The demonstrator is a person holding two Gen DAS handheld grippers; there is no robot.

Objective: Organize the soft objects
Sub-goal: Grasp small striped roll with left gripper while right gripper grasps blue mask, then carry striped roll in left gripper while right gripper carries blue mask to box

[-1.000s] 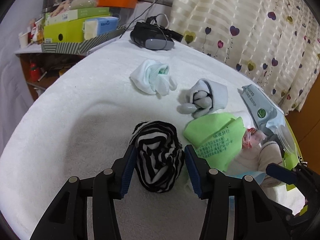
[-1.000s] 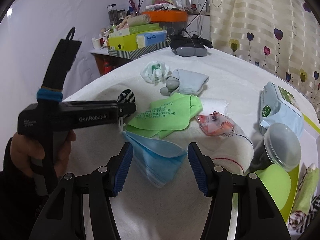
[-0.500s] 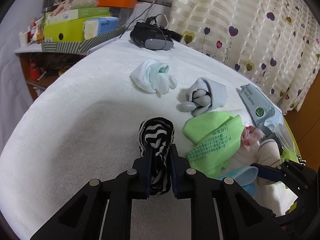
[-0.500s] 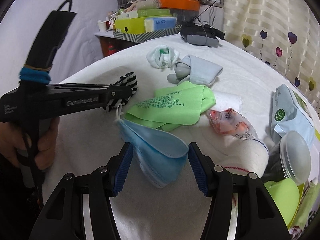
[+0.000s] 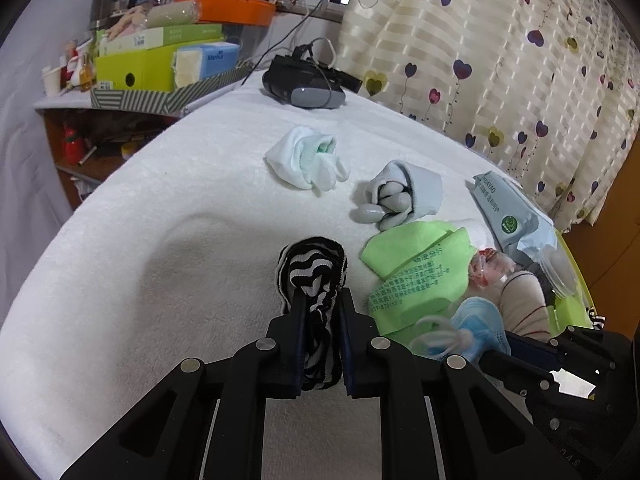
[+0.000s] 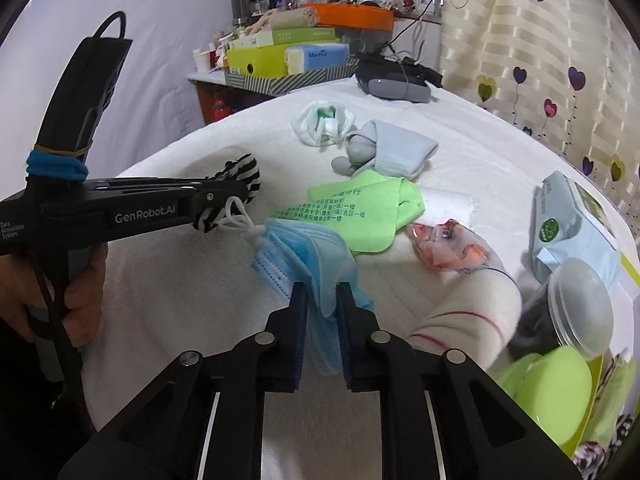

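My left gripper [image 5: 320, 300] is shut on a black-and-white striped sock [image 5: 314, 264] on the white blanket; it also shows in the right wrist view [image 6: 240, 184]. My right gripper [image 6: 323, 294] is shut on a stack of blue face masks [image 6: 308, 256], with white ear loops [image 6: 236, 220] trailing left. The masks also show in the left wrist view [image 5: 478, 328]. A green cloth [image 6: 360, 208], a grey rolled sock pair [image 5: 396, 196] and a white-mint sock pair [image 5: 308, 156] lie beyond.
A wet-wipes pack [image 6: 568, 220], a clear-lidded jar [image 6: 576, 312], a red-and-clear wrapper [image 6: 452, 244] and a white red-striped sock [image 6: 468, 312] crowd the right. A black headset [image 5: 304, 84] sits at the far edge. A cluttered shelf [image 5: 160, 72] stands at back left.
Both grippers closed: the left on the striped sock first, then the right on the blue masks, which are now bunched up between its jaws.
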